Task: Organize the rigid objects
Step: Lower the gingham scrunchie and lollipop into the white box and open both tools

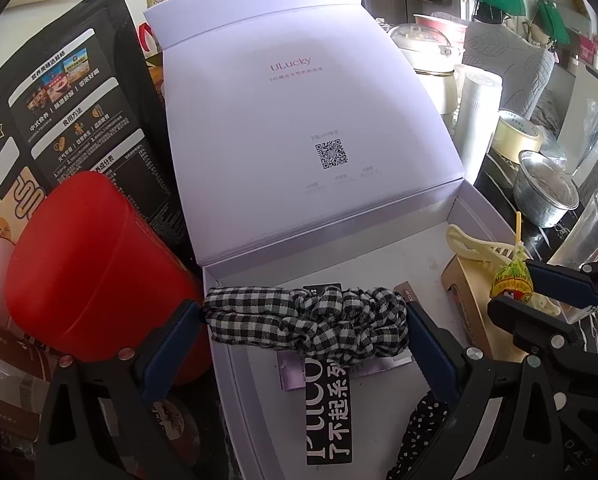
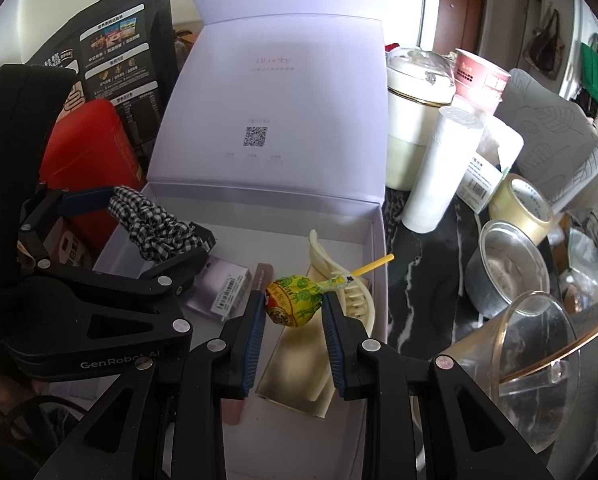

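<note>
While I held both grippers over the open white box (image 1: 483,216), my right gripper (image 2: 294,306) pinched a lollipop (image 2: 297,300) in a yellow-green printed wrapper with a yellow stick. My left gripper (image 1: 305,320) clamped a black-and-white gingham scrunchie (image 1: 307,320), stretched between its 2 pads above the box floor.

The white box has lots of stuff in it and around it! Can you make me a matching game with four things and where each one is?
Things:
1. Checked scrunchie
2. Lollipop
3. Cream hair claw
4. Red tin

Places:
A. Outside the white box, at its left side
B. Lying in the box, under the lollipop
C. Between the left gripper fingers
D. Between the right gripper fingers

Pairs: 1-C, 2-D, 3-B, 4-A
</note>
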`<state>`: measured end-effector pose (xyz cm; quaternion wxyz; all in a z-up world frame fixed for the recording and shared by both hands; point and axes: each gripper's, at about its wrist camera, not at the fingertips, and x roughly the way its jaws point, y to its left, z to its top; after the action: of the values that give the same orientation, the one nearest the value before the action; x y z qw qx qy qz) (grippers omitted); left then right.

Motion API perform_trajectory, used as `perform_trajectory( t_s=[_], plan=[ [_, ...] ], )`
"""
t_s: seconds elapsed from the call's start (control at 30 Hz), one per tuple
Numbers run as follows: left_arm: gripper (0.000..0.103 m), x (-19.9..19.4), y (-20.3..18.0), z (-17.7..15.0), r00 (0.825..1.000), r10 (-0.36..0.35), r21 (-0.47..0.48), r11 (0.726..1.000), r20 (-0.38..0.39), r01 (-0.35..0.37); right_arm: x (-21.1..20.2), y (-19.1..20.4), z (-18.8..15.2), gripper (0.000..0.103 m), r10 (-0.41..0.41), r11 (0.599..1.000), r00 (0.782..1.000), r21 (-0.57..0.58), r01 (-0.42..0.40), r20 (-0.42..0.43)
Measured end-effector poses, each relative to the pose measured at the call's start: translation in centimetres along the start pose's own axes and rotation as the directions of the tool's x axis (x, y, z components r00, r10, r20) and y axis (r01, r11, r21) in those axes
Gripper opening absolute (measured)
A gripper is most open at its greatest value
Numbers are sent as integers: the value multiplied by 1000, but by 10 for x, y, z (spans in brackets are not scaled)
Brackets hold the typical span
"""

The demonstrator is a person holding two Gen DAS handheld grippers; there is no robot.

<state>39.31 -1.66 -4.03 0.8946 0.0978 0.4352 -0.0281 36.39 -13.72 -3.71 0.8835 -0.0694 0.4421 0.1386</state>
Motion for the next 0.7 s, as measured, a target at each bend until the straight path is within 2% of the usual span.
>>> perform_trajectory(
  t_s=[0.2,0.43,0.7],
  plan=[
    [101,-4,-1,0,1000,14,8,1000,10,-14,0,0,1,29,-21,1000,1000,2,21,-6],
    [101,-1,1,2,999,-28,-11,1000,-17,28,-2,-3,1,34,-39,999,999,10,39,-7],
    [101,4,-5,1,997,-63,-2,998,-49,63,-9,-7,-1,35,-59,998,998,19,59,4]
  ],
)
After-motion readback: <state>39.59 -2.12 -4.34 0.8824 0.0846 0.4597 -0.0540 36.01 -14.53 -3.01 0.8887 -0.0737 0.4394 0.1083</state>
